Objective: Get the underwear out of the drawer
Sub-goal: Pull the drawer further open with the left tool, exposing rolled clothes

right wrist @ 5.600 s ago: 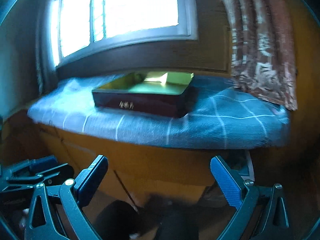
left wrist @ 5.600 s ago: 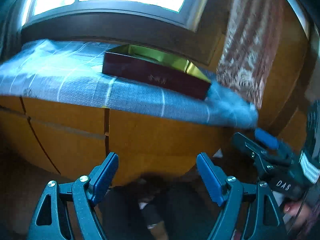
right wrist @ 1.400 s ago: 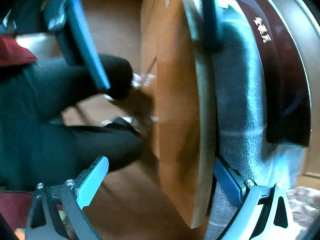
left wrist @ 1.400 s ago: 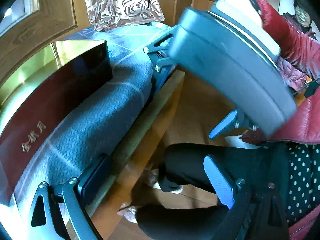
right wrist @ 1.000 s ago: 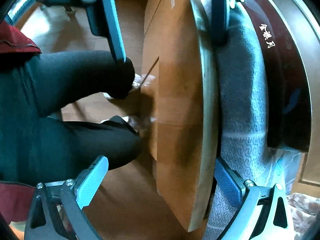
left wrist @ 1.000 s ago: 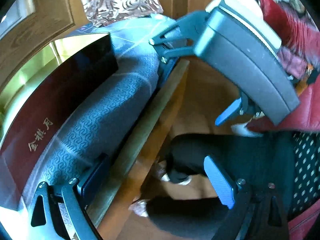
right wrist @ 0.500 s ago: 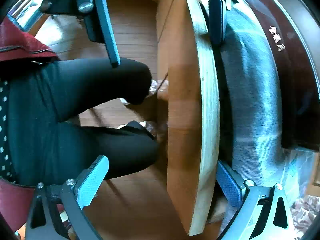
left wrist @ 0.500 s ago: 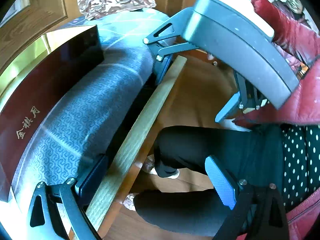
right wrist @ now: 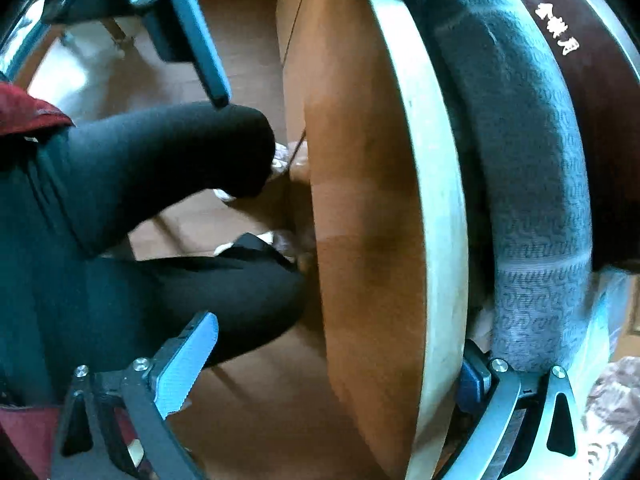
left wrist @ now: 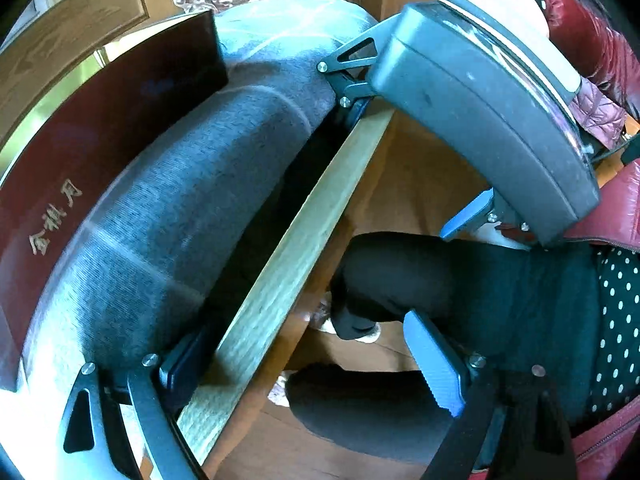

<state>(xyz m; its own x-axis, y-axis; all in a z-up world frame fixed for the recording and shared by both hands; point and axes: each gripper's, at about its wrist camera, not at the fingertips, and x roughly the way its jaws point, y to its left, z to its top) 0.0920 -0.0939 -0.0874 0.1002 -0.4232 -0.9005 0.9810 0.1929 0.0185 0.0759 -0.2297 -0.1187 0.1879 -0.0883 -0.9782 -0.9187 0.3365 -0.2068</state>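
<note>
The wooden drawer front stands pulled a little way out from under the cushioned bench, with a dark gap behind it. No underwear shows in that gap. My left gripper straddles the board's top edge, one finger in the gap and the blue one outside, clear of the wood; its jaws are closing. Further along the same board, my right gripper straddles it too. Its far finger is tucked behind the board and the near blue finger hangs free. Both grippers point steeply down.
A dark red box with gold characters sits on the grey-blue cushion above the drawer. The person's legs in black and a red jacket crowd the drawer's outer side. A wooden floor lies below.
The drawer front has slid further out from under the cushion and the dark gap behind it has widened. Both grippers came along with the board, still straddling it.
</note>
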